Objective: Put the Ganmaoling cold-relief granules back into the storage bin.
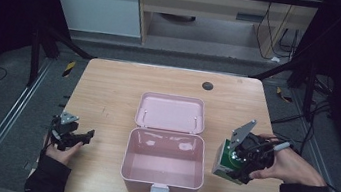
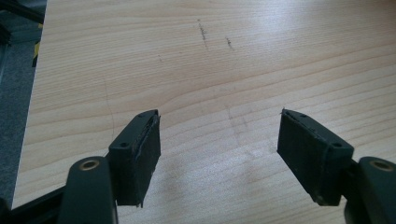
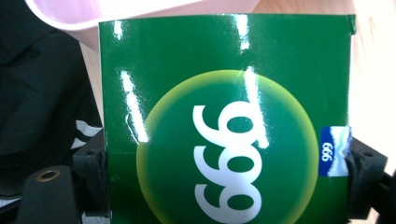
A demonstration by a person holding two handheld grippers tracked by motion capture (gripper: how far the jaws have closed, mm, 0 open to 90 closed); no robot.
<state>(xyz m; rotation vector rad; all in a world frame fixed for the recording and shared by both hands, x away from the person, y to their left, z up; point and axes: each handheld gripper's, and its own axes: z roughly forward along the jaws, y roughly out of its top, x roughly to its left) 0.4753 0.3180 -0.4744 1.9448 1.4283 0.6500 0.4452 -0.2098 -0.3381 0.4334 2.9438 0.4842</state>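
A pink lidded box [image 1: 164, 163] stands open in the middle of the wooden table [image 1: 108, 92], its lid [image 1: 171, 112] laid back flat and its inside bare. My right gripper [image 1: 234, 168] is shut on a green carton [image 1: 225, 161] printed with white digits, held just right of the box. In the right gripper view the green carton [image 3: 224, 121] sits clamped between both jaws, with the pink box rim [image 3: 140, 9] above it. My left gripper [image 1: 83, 136] rests near the table's left edge, open. In the left gripper view its gripper [image 2: 219, 158] has nothing between the fingers.
A small dark round spot [image 1: 208, 85] marks the table's far side. Metal rails [image 1: 3, 123] run along the floor on both sides. A cabinet and cables [image 1: 278, 35] stand beyond the table. Bare wood lies left and right of the box.
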